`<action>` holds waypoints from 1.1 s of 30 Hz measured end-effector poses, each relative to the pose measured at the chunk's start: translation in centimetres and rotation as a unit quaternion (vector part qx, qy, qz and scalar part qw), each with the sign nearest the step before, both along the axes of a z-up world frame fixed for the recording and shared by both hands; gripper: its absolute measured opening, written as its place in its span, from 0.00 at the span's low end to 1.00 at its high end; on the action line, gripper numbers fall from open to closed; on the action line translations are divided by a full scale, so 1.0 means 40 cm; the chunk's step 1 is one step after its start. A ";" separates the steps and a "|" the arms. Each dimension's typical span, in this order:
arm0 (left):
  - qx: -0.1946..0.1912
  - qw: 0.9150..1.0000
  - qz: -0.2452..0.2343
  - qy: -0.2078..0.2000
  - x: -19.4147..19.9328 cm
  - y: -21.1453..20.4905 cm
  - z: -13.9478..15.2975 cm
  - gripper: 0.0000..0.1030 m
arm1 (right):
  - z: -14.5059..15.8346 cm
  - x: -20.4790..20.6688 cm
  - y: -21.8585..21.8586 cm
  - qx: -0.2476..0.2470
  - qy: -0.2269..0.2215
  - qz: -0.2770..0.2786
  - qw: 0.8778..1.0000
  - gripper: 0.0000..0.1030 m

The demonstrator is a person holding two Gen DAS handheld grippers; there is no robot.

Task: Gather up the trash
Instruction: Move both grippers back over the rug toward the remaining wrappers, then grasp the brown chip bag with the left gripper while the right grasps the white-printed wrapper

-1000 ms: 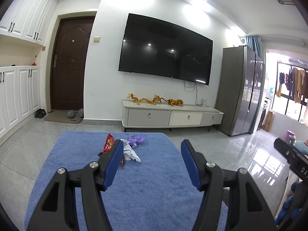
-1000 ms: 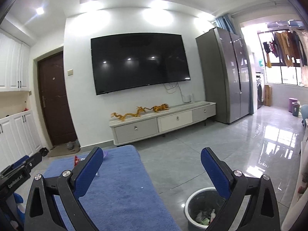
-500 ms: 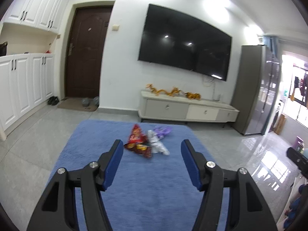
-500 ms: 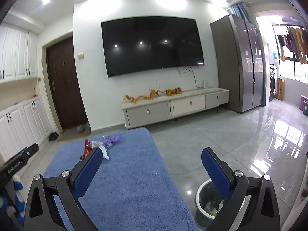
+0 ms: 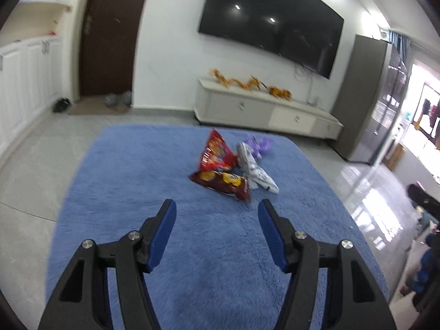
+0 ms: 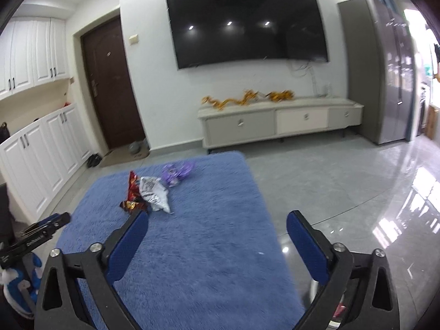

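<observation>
Several wrappers lie in a pile on a blue rug (image 5: 143,181): a red chip bag (image 5: 216,155), a dark red snack bag (image 5: 222,183), a white wrapper (image 5: 254,169) and a purple wrapper (image 5: 260,144). My left gripper (image 5: 216,206) is open and empty, just short of the dark red bag. In the right wrist view the same pile shows as red bag (image 6: 133,189), white wrapper (image 6: 152,192) and purple wrapper (image 6: 177,172). My right gripper (image 6: 217,220) hangs over the rug (image 6: 220,233) to the right of the pile; its jaws are closing with nothing between them.
A white TV cabinet (image 5: 264,110) stands against the wall behind the rug, under a wall TV (image 6: 244,24). A tall grey fridge (image 6: 385,68) is at the right. Glossy grey floor tiles (image 6: 343,181) surround the rug. My left gripper's body (image 6: 35,236) shows at the left edge.
Both grippers have moved forward and tilted down toward the pile, which now looks larger and nearer. The bin seen earlier by the right gripper has dropped out of view. The right jaws have narrowed slightly.
</observation>
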State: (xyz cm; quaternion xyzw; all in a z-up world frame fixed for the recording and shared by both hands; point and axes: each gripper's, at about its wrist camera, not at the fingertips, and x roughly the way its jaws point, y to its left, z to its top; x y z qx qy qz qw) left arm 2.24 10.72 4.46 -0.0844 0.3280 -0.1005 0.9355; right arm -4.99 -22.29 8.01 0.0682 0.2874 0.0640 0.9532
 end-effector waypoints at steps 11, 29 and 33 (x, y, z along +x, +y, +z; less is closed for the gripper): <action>-0.121 0.984 0.036 0.127 0.311 0.007 -0.154 0.58 | -0.138 0.242 0.102 0.009 0.071 0.079 0.994 0.80; -0.126 0.979 0.069 0.145 0.399 0.000 -0.241 0.25 | -0.288 0.468 0.316 -0.022 0.118 0.195 0.973 0.53; -0.101 0.984 0.062 0.137 0.375 -0.013 -0.239 0.12 | -0.294 0.468 0.332 -0.030 0.118 0.199 0.972 0.31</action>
